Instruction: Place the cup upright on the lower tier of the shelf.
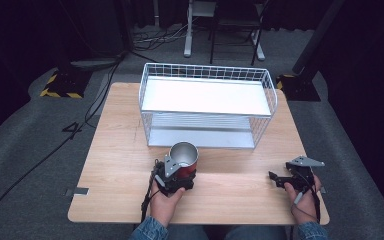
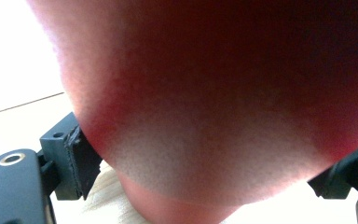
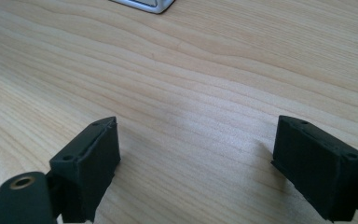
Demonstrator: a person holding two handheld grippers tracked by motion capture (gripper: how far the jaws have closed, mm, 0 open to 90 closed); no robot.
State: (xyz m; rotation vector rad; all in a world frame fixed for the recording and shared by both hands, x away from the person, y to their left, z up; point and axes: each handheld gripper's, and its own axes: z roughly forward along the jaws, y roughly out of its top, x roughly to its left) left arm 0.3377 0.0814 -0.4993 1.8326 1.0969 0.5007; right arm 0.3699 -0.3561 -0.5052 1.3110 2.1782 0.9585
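A red cup (image 1: 184,159) with a shiny metal inside stands upright on the wooden bench (image 1: 120,150), near the middle of its near half and just in front of a white wire basket (image 1: 207,71). Looking down into the cup from the high view, nothing can be seen in it. The left hand-held gripper (image 1: 176,176) is at the cup's near side, its jaws clamped on the red wall; in the left gripper view the cup (image 2: 223,93) is blurred and very close, with a black jaw pressed against it at each side. The basket stands at the far middle of the bench and has two levels, a white shelf on top and a ribbed tray below; both look bare. The right hand-held gripper (image 1: 278,177) rests low over the bench at the near right, well apart from the cup, with its jaws spread wide and bare wood (image 3: 191,93) between them in the right gripper view (image 3: 196,154).
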